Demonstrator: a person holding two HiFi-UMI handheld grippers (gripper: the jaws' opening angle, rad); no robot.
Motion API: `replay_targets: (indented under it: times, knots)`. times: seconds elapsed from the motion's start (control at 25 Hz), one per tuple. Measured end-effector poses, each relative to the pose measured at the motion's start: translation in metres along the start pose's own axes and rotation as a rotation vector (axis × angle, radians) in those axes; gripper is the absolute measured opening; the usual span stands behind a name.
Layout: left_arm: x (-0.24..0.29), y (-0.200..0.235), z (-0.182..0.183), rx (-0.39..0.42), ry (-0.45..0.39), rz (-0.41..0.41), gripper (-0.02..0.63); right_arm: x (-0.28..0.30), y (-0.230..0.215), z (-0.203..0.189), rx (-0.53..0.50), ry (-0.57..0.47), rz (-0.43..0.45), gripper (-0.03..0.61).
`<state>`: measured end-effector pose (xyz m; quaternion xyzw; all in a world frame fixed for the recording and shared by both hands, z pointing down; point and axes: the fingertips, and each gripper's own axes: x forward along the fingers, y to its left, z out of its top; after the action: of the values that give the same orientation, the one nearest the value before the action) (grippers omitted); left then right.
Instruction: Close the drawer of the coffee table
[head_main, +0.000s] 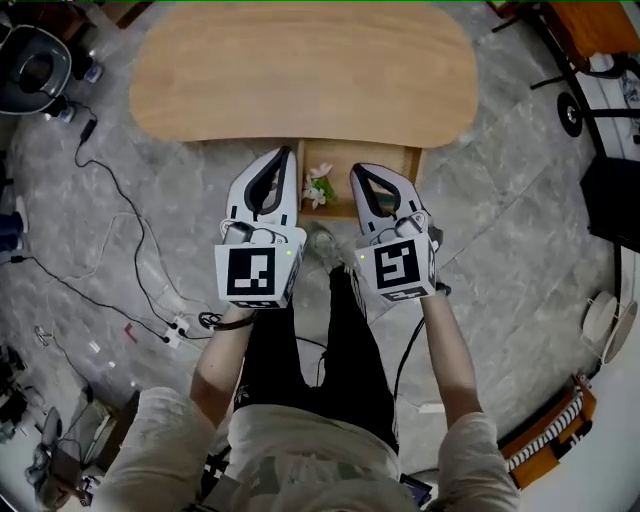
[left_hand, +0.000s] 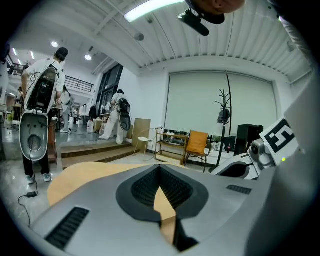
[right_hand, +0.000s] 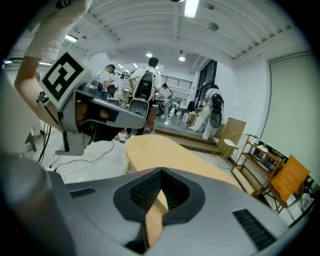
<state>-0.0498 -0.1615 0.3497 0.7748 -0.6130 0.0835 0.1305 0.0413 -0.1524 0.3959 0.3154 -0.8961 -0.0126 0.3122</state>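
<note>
Fingers on left gripper (head_main: 288, 155) and right gripper (head_main: 360, 172): pressed together, empty | drawer (head_main: 385, 165): open, sticks out of coffee table (head_main: 300, 70) near side, close to both tips | risk: uneven push from one side can skew it and jam it

Bright, even indoor light throughout. A ceiling tube lamp (left_hand: 150, 9) glares white in the left gripper view, another lamp (right_hand: 191, 7) in the right. Fisheye distortion bends the edges; corners go black. Close foregrounds look soft and smeared; the coffee table (head_main: 300, 70) casts only faint shadow
</note>
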Motion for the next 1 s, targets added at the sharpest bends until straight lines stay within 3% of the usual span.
replay_targets:
  times: [0.16,0.4,0.64,0.8,0.84,0.88,1.0]
  knots:
    - [0.019,-0.001,-0.076,-0.020,0.029,0.032,0.008,0.032,0.028,-0.085,-0.019,0.090,0.067,0.005]
    - [0.040,-0.017,-0.161,-0.041,0.045,0.032,0.007,0.065,0.055,-0.184,0.062,0.191,0.119,0.005]
    - [0.032,-0.033,-0.196,-0.065,0.102,0.021,0.008,0.067,0.086,-0.223,-0.006,0.257,0.208,0.005]
    - [0.028,-0.031,-0.200,-0.060,0.117,0.037,0.008,0.068,0.114,-0.252,-0.058,0.379,0.352,0.006]
    - [0.027,-0.029,-0.201,-0.062,0.123,0.042,0.008,0.068,0.122,-0.262,-0.080,0.422,0.392,0.052]
    - [0.026,-0.028,-0.202,-0.060,0.131,0.046,0.007,0.068,0.129,-0.273,-0.112,0.462,0.425,0.152]
    - [0.023,-0.024,-0.208,-0.043,0.163,0.049,0.008,0.070,0.140,-0.301,-0.231,0.544,0.462,0.183]
